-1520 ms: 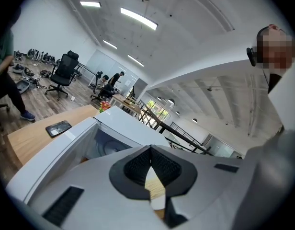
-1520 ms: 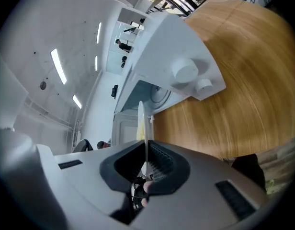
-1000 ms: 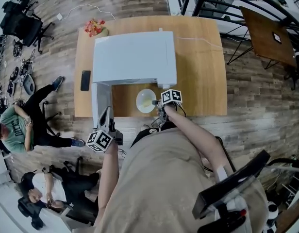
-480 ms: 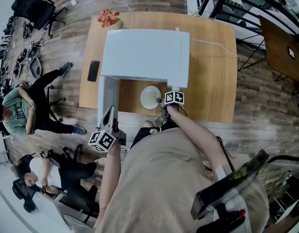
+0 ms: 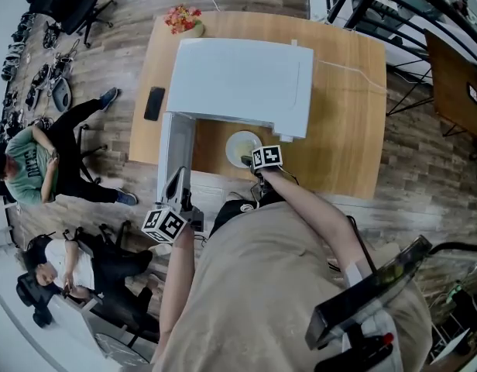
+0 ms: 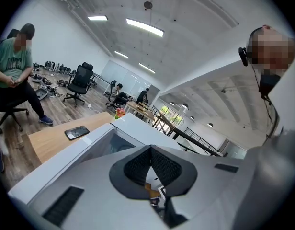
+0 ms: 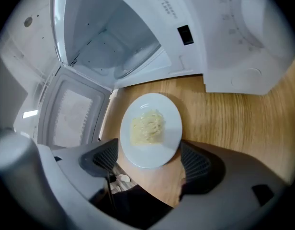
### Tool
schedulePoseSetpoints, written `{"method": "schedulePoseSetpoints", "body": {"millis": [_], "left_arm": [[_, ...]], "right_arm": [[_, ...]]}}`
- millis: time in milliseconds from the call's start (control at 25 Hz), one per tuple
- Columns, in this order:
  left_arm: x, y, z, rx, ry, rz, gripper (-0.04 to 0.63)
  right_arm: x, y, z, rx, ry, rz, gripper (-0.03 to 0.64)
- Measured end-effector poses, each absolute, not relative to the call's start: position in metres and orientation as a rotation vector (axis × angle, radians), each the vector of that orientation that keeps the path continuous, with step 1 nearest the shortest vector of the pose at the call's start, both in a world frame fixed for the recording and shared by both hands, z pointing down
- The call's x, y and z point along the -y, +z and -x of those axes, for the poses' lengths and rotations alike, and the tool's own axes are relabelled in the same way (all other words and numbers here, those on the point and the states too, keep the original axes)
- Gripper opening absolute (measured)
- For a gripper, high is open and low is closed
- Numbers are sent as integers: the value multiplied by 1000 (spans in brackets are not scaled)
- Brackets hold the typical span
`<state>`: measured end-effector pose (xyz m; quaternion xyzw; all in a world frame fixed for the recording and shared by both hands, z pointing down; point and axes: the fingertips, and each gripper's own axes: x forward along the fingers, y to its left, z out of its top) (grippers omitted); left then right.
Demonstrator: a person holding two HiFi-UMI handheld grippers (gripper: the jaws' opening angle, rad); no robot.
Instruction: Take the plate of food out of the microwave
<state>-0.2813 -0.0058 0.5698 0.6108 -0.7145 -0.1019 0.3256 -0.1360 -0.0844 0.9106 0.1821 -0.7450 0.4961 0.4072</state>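
Note:
The white plate point(image 7: 151, 130) with pale noodles point(image 7: 147, 127) lies on the wooden table point(image 7: 233, 119) just in front of the open white microwave point(image 5: 242, 76). My right gripper point(image 7: 150, 159) hangs over the plate's near rim. Its jaws have just been opening and now stand apart, one on each side of the rim, pressing on nothing. In the head view the plate point(image 5: 242, 147) sits right before the right gripper point(image 5: 252, 161). My left gripper point(image 5: 179, 180) is by the swung-out microwave door point(image 5: 175, 157), and its pads point(image 6: 151, 164) are together with nothing held.
The microwave cavity point(image 7: 109, 42) is bare and its door point(image 7: 73, 111) stands open to the left. A black phone point(image 5: 154, 103) and a flower pot point(image 5: 183, 19) are on the table's left side. Two people sit on the floor side at left point(image 5: 25, 169).
The right gripper has rolled and dropped a little beside the plate, and its marker cube now faces differently. The left gripper has stayed by the door.

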Motion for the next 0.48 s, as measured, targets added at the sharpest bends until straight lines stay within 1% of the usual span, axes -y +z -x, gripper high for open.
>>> {"method": "schedulePoseSetpoints", "body": {"millis": [40, 120, 280, 480], "left_arm": [[6, 570, 281, 1870, -269, -1605, 3], [6, 572, 279, 1863, -275, -1613, 3], [3, 568, 280, 1848, -291, -1644, 3], [-4, 563, 291, 1819, -308, -1685, 3]], "right_arm": [[84, 911, 137, 1882, 1233, -455, 404], [85, 913, 136, 1881, 1210, -461, 473], [88, 902, 132, 1917, 1176, -494, 482], [87, 855, 136, 2045, 1223, -461, 480]]}}
